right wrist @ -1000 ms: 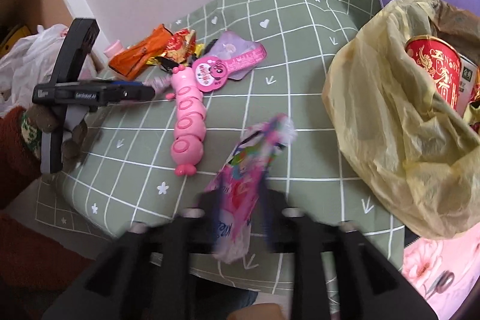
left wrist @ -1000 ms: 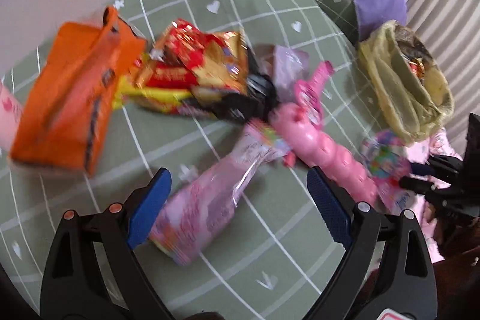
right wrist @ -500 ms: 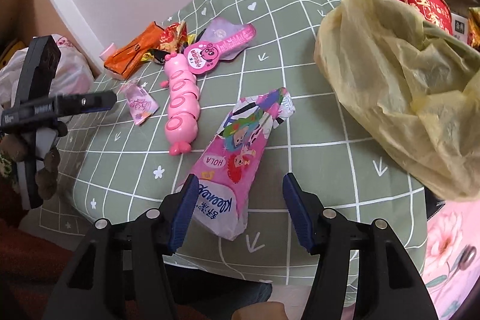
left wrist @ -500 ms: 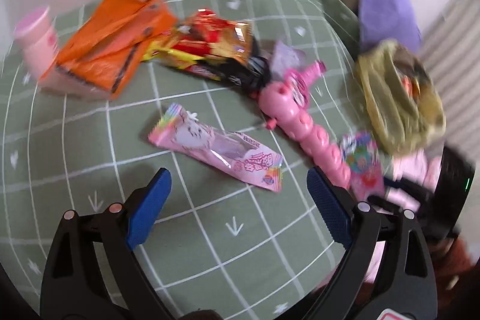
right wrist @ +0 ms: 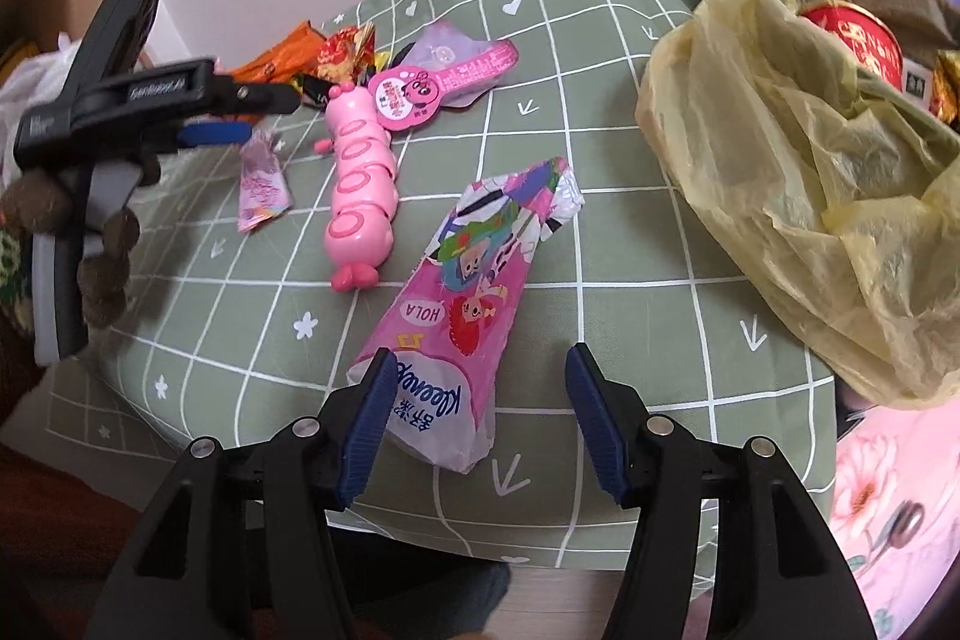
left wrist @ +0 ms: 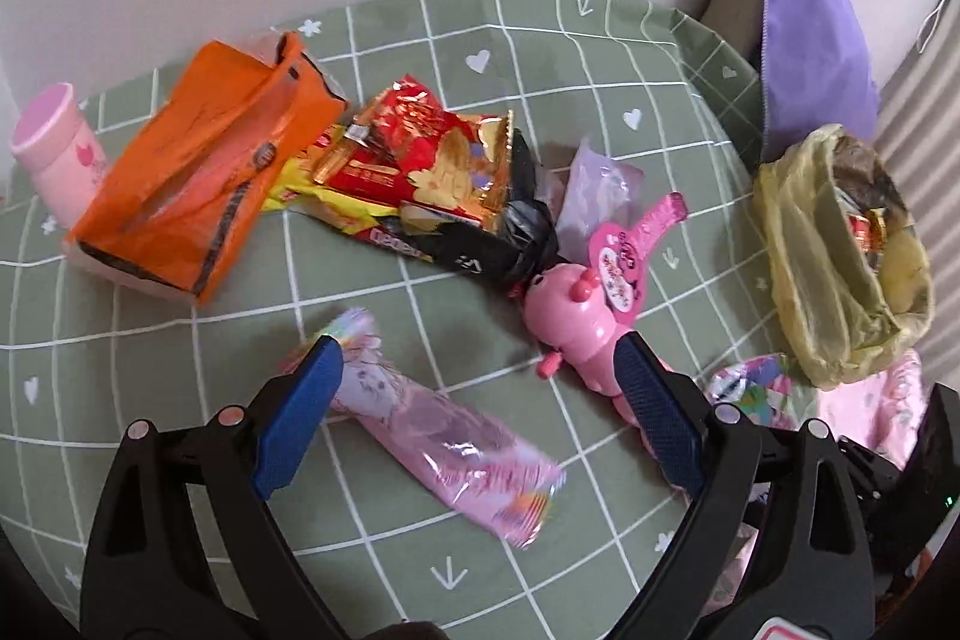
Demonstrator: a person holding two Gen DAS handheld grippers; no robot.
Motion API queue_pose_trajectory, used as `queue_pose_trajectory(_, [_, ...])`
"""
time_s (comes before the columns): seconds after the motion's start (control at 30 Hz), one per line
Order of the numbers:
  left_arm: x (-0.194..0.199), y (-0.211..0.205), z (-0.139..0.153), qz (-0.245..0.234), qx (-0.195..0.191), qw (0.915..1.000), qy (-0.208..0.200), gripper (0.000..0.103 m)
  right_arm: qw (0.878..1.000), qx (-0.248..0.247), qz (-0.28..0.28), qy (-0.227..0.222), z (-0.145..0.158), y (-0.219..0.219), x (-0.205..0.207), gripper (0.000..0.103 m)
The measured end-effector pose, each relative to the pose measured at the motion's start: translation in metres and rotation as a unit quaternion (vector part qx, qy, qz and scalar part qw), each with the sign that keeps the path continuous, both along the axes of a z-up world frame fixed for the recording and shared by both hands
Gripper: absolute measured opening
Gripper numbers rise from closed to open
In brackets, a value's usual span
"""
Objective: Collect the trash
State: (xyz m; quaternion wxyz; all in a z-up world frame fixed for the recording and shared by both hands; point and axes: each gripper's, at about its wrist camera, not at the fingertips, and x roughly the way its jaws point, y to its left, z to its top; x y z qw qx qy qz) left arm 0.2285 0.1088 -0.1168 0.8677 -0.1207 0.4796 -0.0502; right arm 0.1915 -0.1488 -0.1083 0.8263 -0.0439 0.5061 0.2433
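Left wrist view
Left gripper [left wrist: 477, 388]: spread wide, holding nothing, low over the green grid-patterned surface [left wrist: 180, 358].
Pale pink crinkly plastic wrapper [left wrist: 444, 436]: flat on the surface between the blue pads, blurred, one end just beside the left pad [left wrist: 300, 415].
Beyond: orange foil bag [left wrist: 198, 172], red and gold snack packet [left wrist: 420, 160], pink segmented caterpillar toy [left wrist: 570, 316].
Yellow plastic trash bag [left wrist: 840, 256]: far right, mouth open.

Right wrist view
Right gripper [right wrist: 477, 415]: spread, gripping nothing.
Pink cartoon-printed Kleenex tissue pack [right wrist: 468, 310]: flat on the surface, near end between the pads, left edge touching the left pad [right wrist: 366, 421].
Trash bag [right wrist: 810, 172]: right of the pack, well apart, red tin inside.
Caterpillar toy [right wrist: 360, 184]: left of the pack.
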Motion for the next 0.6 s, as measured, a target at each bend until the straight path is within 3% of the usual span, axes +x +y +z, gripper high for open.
queue_pose_trajectory(0.07, [-0.006,0.001,0.005,0.009,-0.006,0.9999,-0.002,0.087,1.000,0.001,0.002,0.001,0.000,0.000,-0.001,0.055])
queue_pose_trajectory(0.17, [-0.018,0.007,0.011,0.022,-0.010,0.9997,-0.003,0.087,0.999,0.051,-0.009,0.008,0.005,-0.009,-0.004,0.055])
queue_pose_trajectory(0.23, [-0.024,0.014,0.012,0.037,-0.022,0.9990,0.005,0.087,0.998,0.055,-0.005,0.005,0.005,-0.006,-0.003,0.054])
queue_pose_trajectory(0.33, [-0.029,0.019,0.007,0.053,-0.030,0.9980,0.018,0.086,0.999,0.040,0.006,0.002,-0.001,0.004,0.004,0.044])
queue_pose_trajectory(0.4, [-0.031,0.017,0.004,0.053,-0.017,0.9982,0.022,0.085,1.000,0.013,0.010,-0.015,-0.001,0.014,0.007,0.020])
queue_pose_trajectory(0.43, [-0.033,0.016,0.003,0.049,-0.011,0.9985,0.024,0.085,1.000,-0.004,0.015,-0.023,0.000,0.019,0.008,0.015])
queue_pose_trajectory(0.6, [-0.033,0.010,-0.001,0.042,0.012,0.9985,0.034,0.077,0.999,0.018,0.005,-0.047,0.019,0.015,0.005,0.010])
